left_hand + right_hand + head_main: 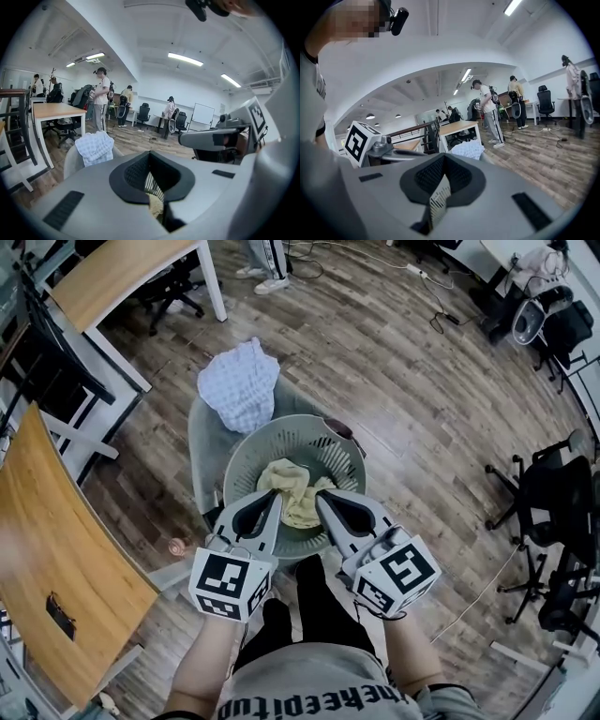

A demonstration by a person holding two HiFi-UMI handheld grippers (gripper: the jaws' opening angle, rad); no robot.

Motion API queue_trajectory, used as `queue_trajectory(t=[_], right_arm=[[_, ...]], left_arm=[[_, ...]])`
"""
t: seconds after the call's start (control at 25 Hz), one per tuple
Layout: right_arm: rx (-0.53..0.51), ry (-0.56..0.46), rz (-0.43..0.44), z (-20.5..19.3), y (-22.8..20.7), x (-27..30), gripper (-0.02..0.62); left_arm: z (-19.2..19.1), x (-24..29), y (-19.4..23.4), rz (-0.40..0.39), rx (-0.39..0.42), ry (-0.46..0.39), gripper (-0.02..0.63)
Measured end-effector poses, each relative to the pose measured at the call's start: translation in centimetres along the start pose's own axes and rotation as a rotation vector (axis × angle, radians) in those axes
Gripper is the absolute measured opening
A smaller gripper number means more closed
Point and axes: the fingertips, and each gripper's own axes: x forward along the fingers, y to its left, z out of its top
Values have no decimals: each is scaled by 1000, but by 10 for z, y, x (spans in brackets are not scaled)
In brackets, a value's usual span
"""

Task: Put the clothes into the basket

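Note:
A round grey slatted basket (246, 448) stands on a grey armchair (204, 442). A yellow cloth (292, 486) lies crumpled inside it. Over the chair's back hangs a white checked cloth (240, 382), which also shows in the left gripper view (96, 146) and the right gripper view (466, 149). My left gripper (277, 493) and right gripper (319, 495) hover side by side over the basket's near rim, both shut and holding nothing. Through the closed jaws of the left gripper (150, 153) I see basket slats and yellow cloth (154, 206). The right gripper (443, 155) shows basket wall (438, 201) below it.
Wooden tables (56, 549) stand at the left and the far left (122, 273). Black office chairs (548, 493) line the right side. Several people (101, 98) stand by desks in the background. Wood floor surrounds the armchair.

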Motion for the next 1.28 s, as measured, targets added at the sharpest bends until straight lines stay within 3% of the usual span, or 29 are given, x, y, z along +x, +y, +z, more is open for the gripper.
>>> queue_trajectory(t=[0.56, 1.28], right_arm=[[-62, -53, -16, 18, 39, -22, 9], [-134, -130, -36, 44, 81, -52, 9]], left_arm=[[34, -42, -28, -60, 81, -88, 14], [64, -89, -63, -129, 129, -204, 14]])
